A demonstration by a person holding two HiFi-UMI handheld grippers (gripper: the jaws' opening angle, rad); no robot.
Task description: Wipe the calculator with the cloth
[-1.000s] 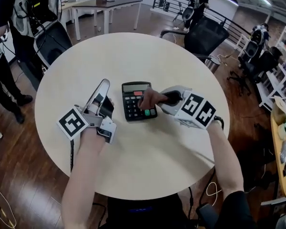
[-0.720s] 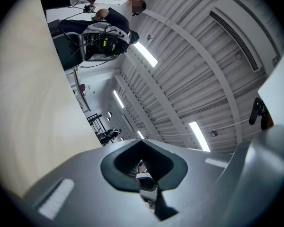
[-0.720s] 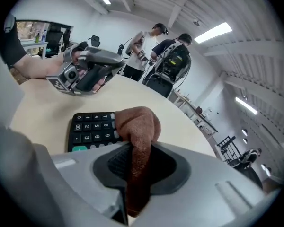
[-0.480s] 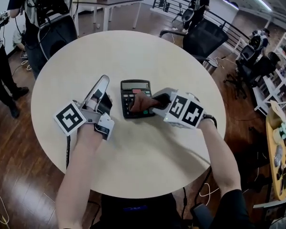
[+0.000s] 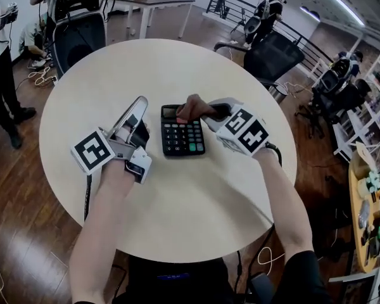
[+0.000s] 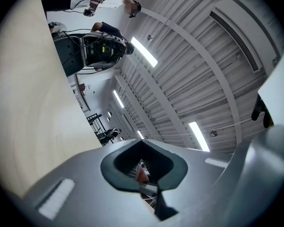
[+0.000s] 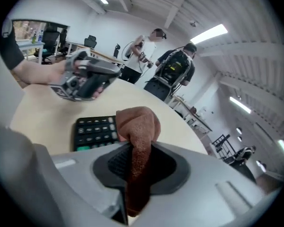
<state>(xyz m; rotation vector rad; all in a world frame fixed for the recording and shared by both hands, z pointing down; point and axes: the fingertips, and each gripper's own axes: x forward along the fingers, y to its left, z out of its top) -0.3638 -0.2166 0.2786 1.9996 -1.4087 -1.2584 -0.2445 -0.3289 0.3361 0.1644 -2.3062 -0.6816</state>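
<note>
In the head view, the calculator (image 5: 182, 133) lies mid-counter (image 5: 171, 68). The right gripper (image 5: 206, 111) holds the brown cloth (image 5: 191, 108) at its display end, and the left gripper (image 5: 138, 104) sits just beside it. The left gripper view shows jaws clenched together, empty, tilted toward the ceiling. The right gripper view shows jaws clamped on the cloth, above the keys.

The counter (image 5: 177, 68) is round, with a pale cream top, smooth and matt, its edge a clean curve; it stands on a dark wooden floor (image 5: 25, 233). One thing lies directly on it: a black calculator (image 5: 182, 138), flat on its back, close to the middle of the top and slightly toward the person's side (display end away from the person, keys toward them); its keys are mostly dark with pale markings; a single green key sits at its near right corner.
</note>
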